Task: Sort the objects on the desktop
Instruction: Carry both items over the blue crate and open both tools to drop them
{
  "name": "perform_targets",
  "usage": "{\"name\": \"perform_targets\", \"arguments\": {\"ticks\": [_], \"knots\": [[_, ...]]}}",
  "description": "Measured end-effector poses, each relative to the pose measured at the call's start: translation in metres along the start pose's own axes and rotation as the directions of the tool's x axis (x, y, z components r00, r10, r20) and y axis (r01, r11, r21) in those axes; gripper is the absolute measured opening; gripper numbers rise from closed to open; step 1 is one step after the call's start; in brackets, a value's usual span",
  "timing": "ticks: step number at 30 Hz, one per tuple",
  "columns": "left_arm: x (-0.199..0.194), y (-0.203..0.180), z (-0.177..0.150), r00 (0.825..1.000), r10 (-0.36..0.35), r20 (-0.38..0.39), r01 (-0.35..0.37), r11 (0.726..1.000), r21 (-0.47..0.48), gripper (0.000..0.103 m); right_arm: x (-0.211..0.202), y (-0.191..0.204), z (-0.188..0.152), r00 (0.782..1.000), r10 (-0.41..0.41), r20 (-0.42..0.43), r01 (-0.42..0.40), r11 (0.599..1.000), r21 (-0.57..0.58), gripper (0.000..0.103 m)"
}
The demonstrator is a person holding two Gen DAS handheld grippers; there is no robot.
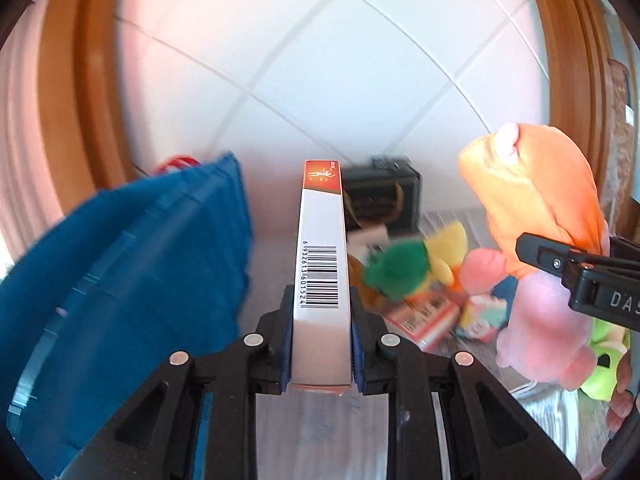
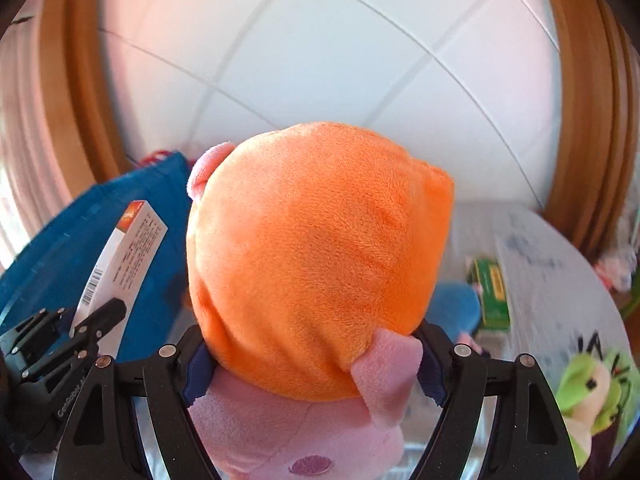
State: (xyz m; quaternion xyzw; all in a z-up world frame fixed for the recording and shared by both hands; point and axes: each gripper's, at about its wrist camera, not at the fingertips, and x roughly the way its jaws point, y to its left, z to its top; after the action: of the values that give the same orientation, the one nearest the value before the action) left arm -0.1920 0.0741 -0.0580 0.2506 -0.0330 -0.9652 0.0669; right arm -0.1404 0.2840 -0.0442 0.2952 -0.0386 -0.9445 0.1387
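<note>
Desktop objects are mid-sort: left gripper [image 1: 322, 354] clamps a slim white-and-orange cardboard box [image 1: 322, 276], right gripper [image 2: 316, 364] squeezes a pink plush pig with orange hood [image 2: 320, 248], both above the table. Next: carry each to its bin, probably the blue fabric bag [image 1: 132, 264].

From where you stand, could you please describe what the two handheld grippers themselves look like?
Both are black plastic. The left gripper has angular finger arms with triangular cut-outs, round silver pivot pins and blue pads. The right gripper matches it: black arms, silver pins, dark blue pads. Each body bears white lettering, only partly readable. No cables or sleeves show.
</note>
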Motion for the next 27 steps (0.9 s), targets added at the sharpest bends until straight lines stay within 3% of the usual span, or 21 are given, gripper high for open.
{"name": "perform_targets", "arguments": {"ticks": [3,7,10,13,17,20,23,27], "knots": [[-0.030,0.034,0.015,0.994,0.083,0.074,-0.082,0.996,-0.024,0.022,-0.017,0.038,0.024,0.995,0.061,0.079,-0.057,0.997,-0.046,0.081],[-0.060,0.081,0.024,0.971,0.194,0.142,-0.187,0.980,-0.064,0.022,-0.035,0.101,0.052,0.970,0.169,0.174,-0.151,0.982,-0.110,0.081],[-0.079,0.123,0.025,0.940,0.301,0.162,-0.285,0.952,-0.111,0.022,-0.047,0.147,0.066,0.936,0.268,0.229,-0.238,0.960,-0.149,0.081],[-0.087,0.170,0.017,0.917,0.379,0.127,-0.358,0.920,-0.160,0.022,-0.056,0.200,0.074,0.890,0.370,0.267,-0.323,0.924,-0.203,0.081],[-0.084,0.221,0.008,0.892,0.444,0.082,-0.422,0.885,-0.196,0.022,-0.054,0.270,0.073,0.841,0.484,0.241,-0.427,0.868,-0.253,0.082],[-0.073,0.254,-0.004,0.878,0.478,0.033,-0.463,0.864,-0.200,0.022,-0.043,0.313,0.070,0.833,0.513,0.207,-0.457,0.849,-0.264,0.082],[-0.069,0.272,-0.019,0.883,0.468,-0.014,-0.461,0.863,-0.207,0.022,-0.022,0.332,0.068,0.839,0.519,0.165,-0.464,0.839,-0.284,0.082],[-0.047,0.283,-0.027,0.891,0.447,-0.076,-0.453,0.871,-0.191,0.022,-0.007,0.358,0.049,0.862,0.499,0.095,-0.451,0.838,-0.306,0.082]]}}
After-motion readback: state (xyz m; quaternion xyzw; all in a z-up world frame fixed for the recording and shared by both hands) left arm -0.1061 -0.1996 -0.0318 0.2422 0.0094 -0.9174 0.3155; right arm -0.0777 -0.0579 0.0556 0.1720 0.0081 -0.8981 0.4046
